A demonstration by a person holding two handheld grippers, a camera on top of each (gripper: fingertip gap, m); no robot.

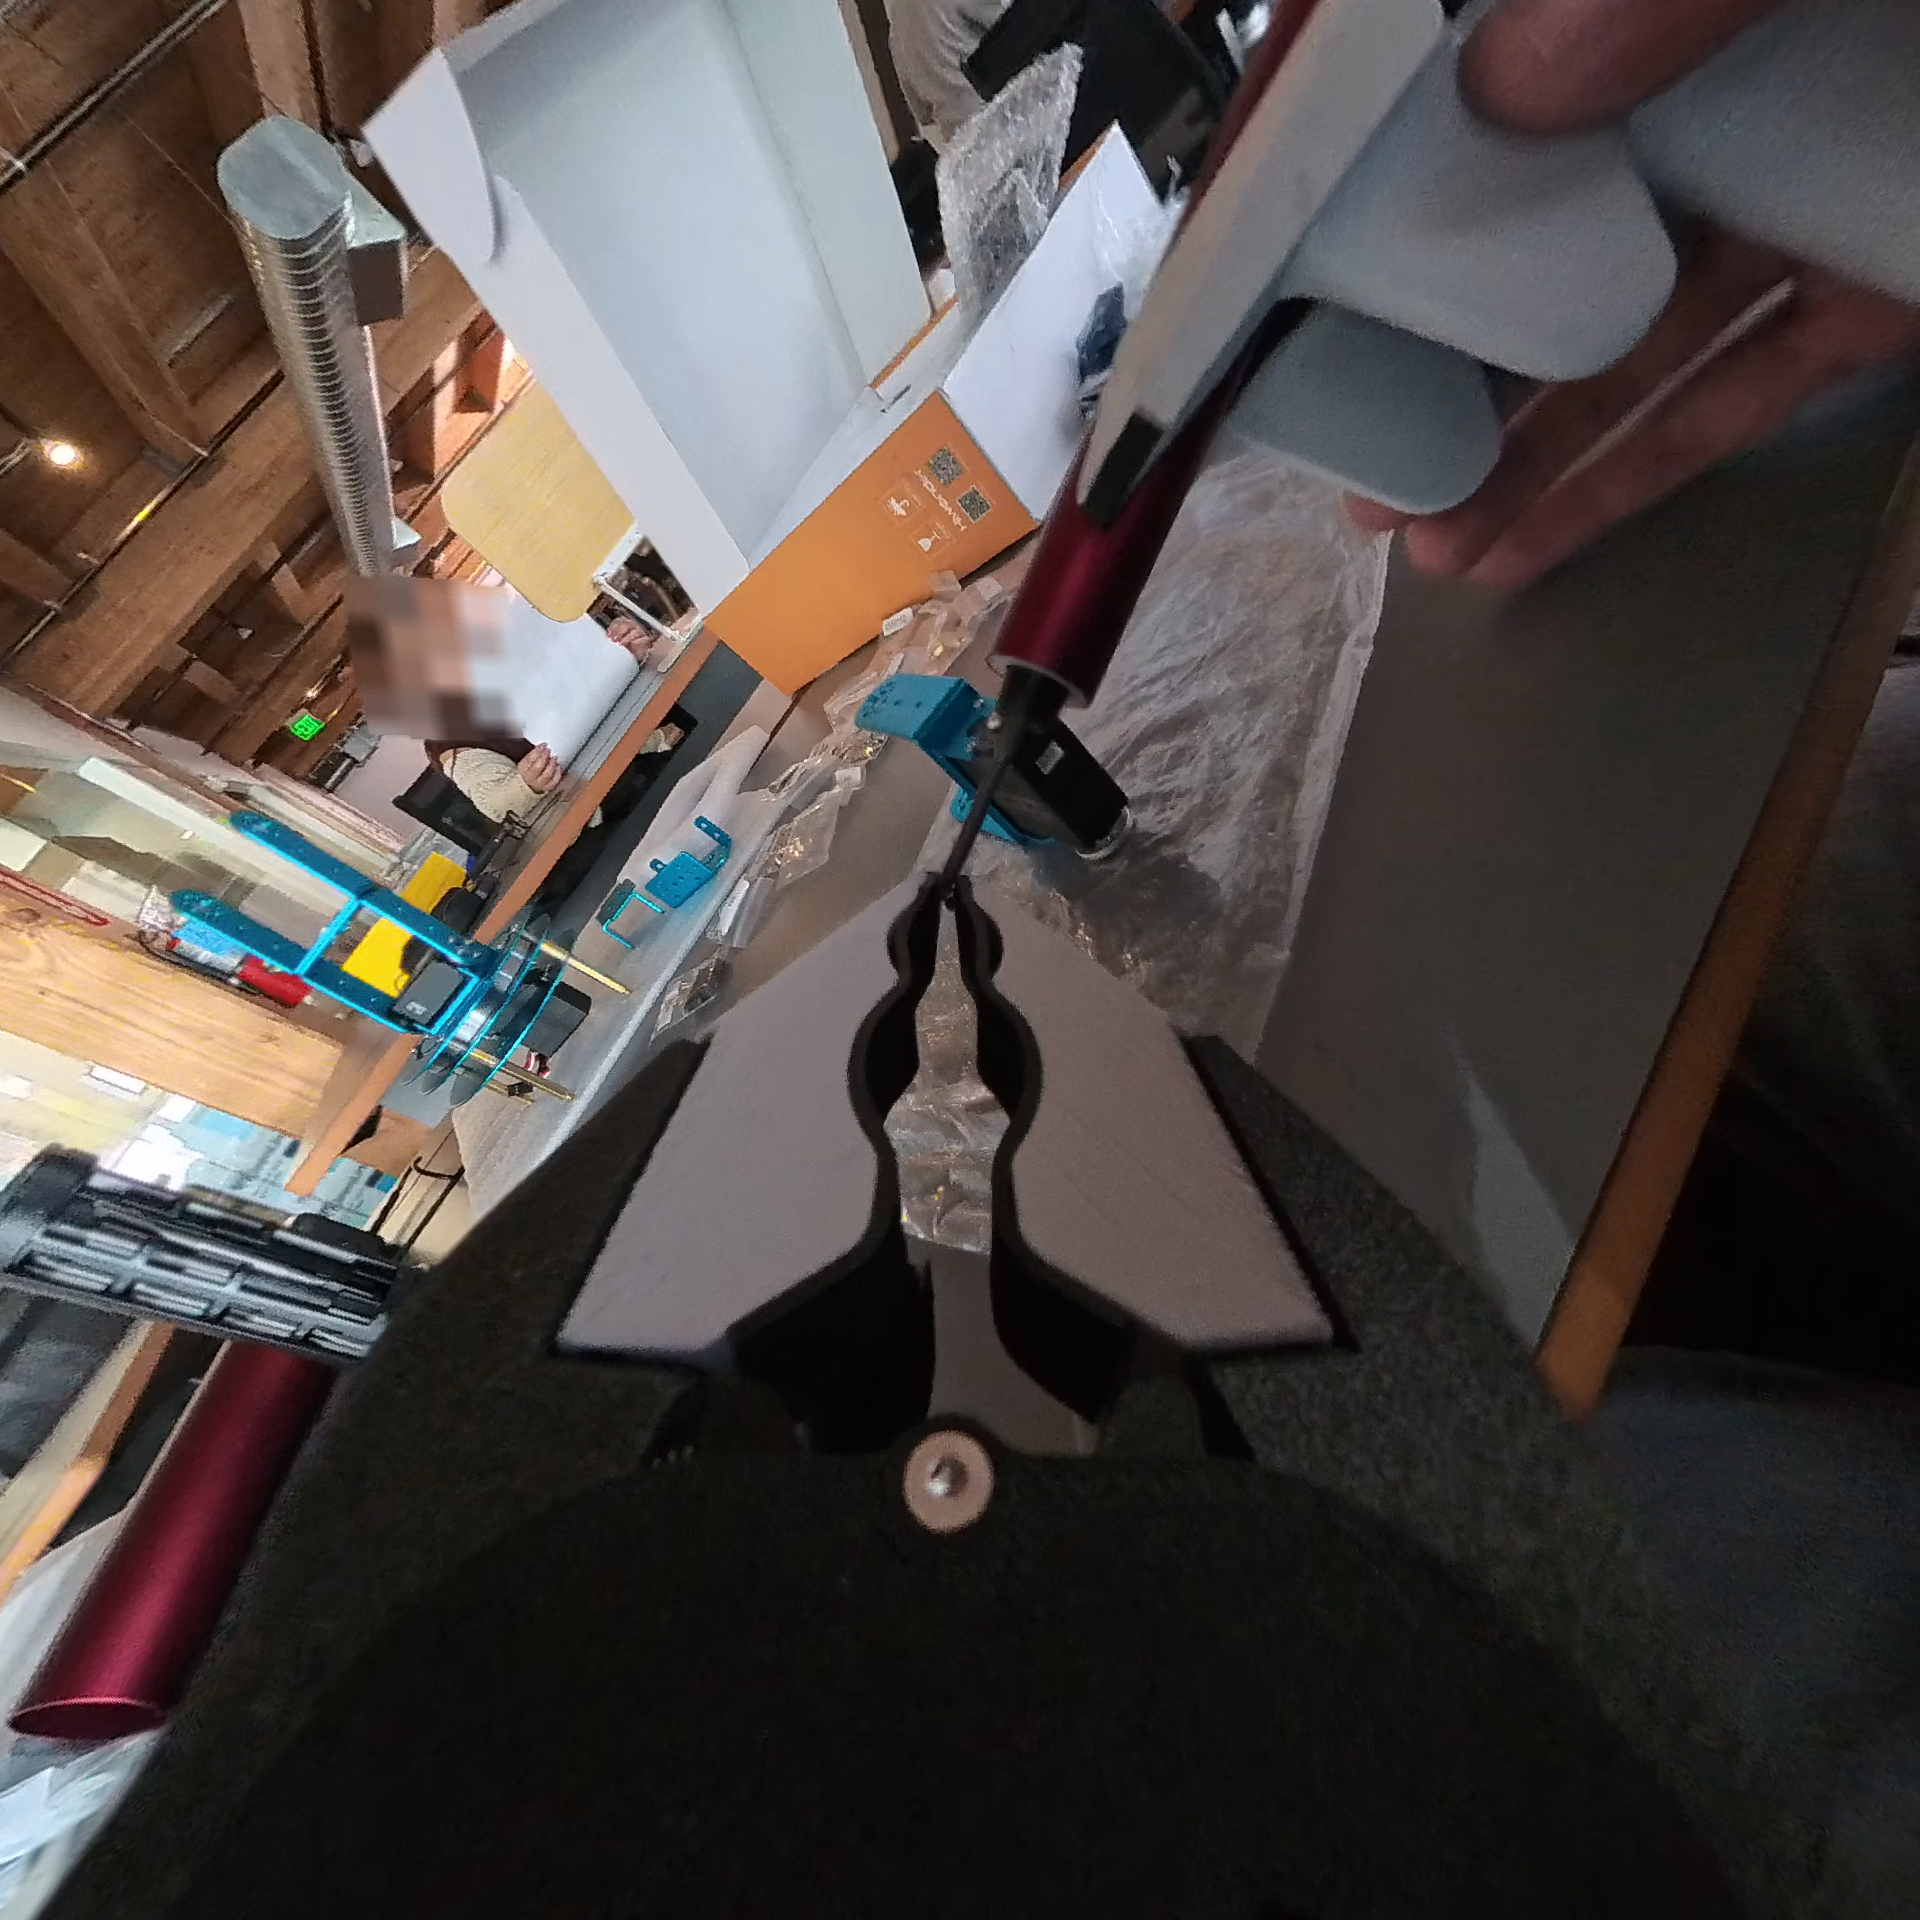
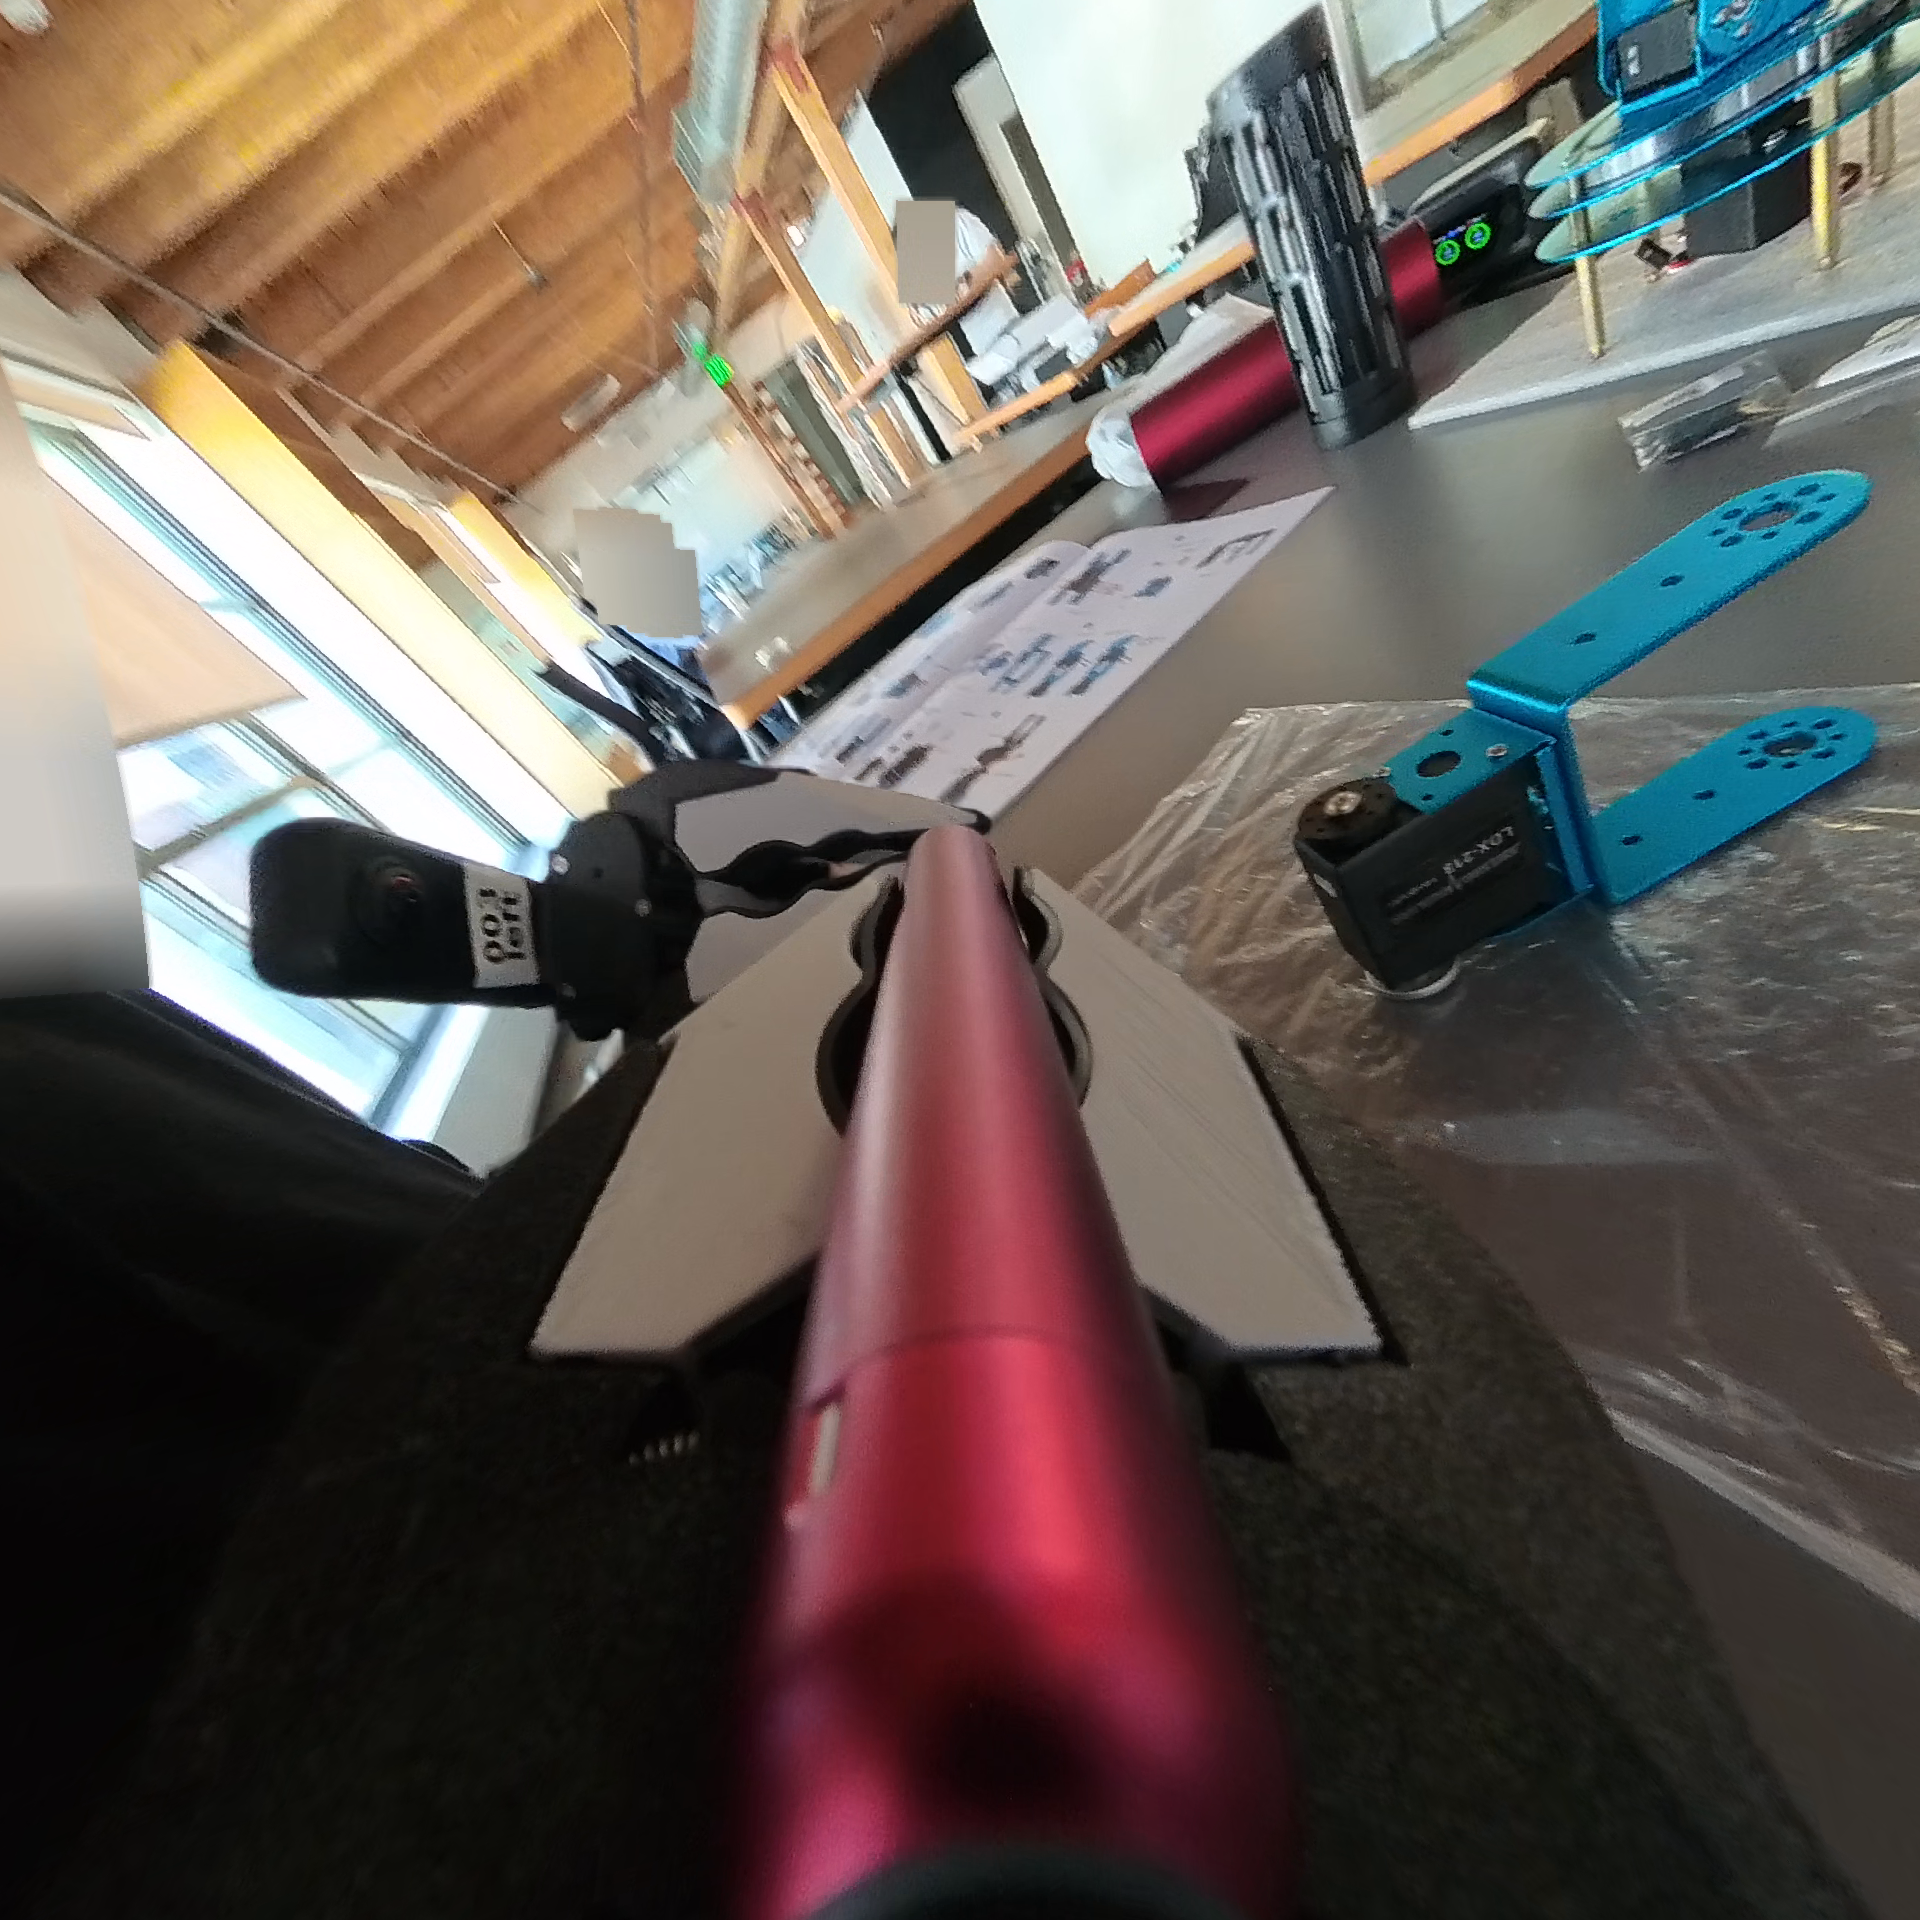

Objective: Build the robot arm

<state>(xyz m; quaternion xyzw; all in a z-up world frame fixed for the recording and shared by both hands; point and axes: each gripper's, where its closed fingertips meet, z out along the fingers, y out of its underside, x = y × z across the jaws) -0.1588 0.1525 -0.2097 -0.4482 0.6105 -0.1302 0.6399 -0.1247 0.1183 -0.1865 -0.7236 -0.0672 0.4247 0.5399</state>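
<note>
My right gripper is shut on a red electric screwdriver that lies lengthwise between its fingers. In the left wrist view the screwdriver comes down from the upper right, held by the right gripper's white fingers. My left gripper is shut, its tips pinching the end of the thin black bit. A blue metal bracket with a black servo mounted in it lies just beyond on a clear plastic bag. The left gripper meets the screwdriver's nose in the right wrist view.
A blue robot assembly on clear discs stands further along the grey table. Loose blue brackets, small parts bags, an orange and white box, an open booklet, a red tube and a black holder lie around. People sit behind. The left gripper's tips are roughly 6 cm from the right gripper's.
</note>
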